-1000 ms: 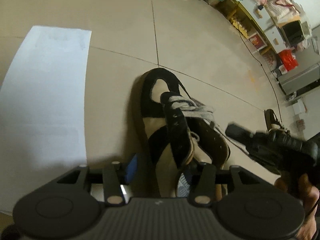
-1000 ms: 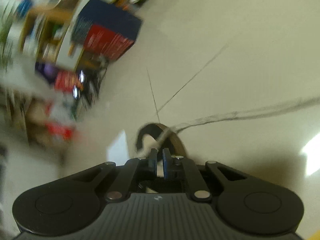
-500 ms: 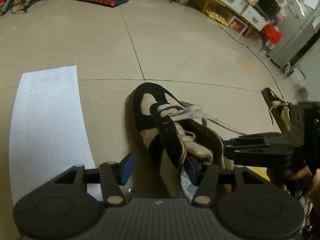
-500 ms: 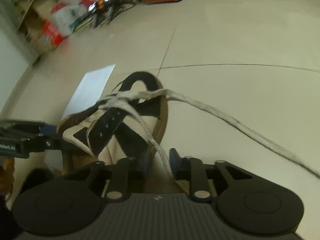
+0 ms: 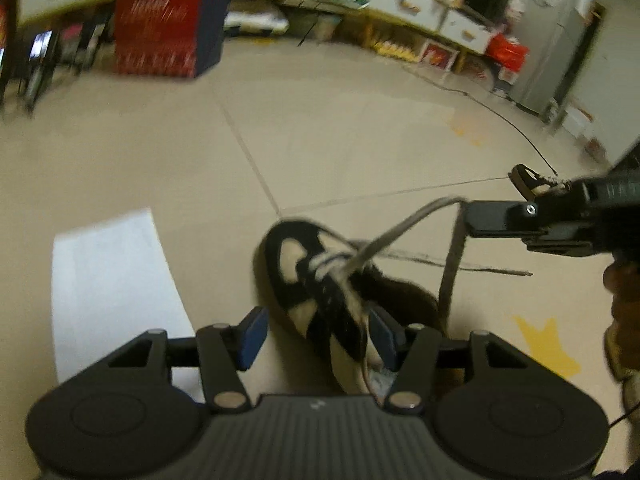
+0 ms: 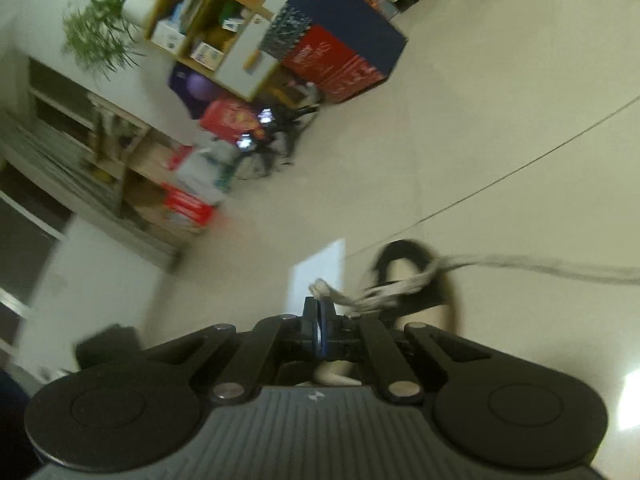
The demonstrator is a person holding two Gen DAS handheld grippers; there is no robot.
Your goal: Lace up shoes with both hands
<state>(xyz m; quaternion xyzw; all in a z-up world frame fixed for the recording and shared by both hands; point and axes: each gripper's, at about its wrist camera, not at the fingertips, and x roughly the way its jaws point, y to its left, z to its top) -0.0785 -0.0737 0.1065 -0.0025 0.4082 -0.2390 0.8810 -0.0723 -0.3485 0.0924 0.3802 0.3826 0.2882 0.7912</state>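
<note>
I was pulling the lace point(image 6: 384, 296) through with my right gripper point(image 6: 319, 312) clamped on its end, while my left gripper point(image 5: 316, 334), jaws opening and empty, straddled the shoe point(image 5: 320, 292) at lower centre; next I judged I must thread another eyelet.

Left wrist view: mounted just behind the left gripper point(image 5: 316, 338), looking forward and steeply down at the tiled floor point(image 5: 360, 136), close above the black-and-cream shoe point(image 5: 320, 280). It takes in the right gripper point(image 5: 468, 216) entering from its right edge. Right wrist view: mounted behind the right gripper point(image 6: 319, 312), angled less steeply, rolled so the room tilts. Both views share the shoe point(image 6: 416, 280), the white sheet point(image 5: 108, 280) point(image 6: 320, 272) and the red-and-navy box point(image 5: 168, 28) point(image 6: 340, 44).
</note>
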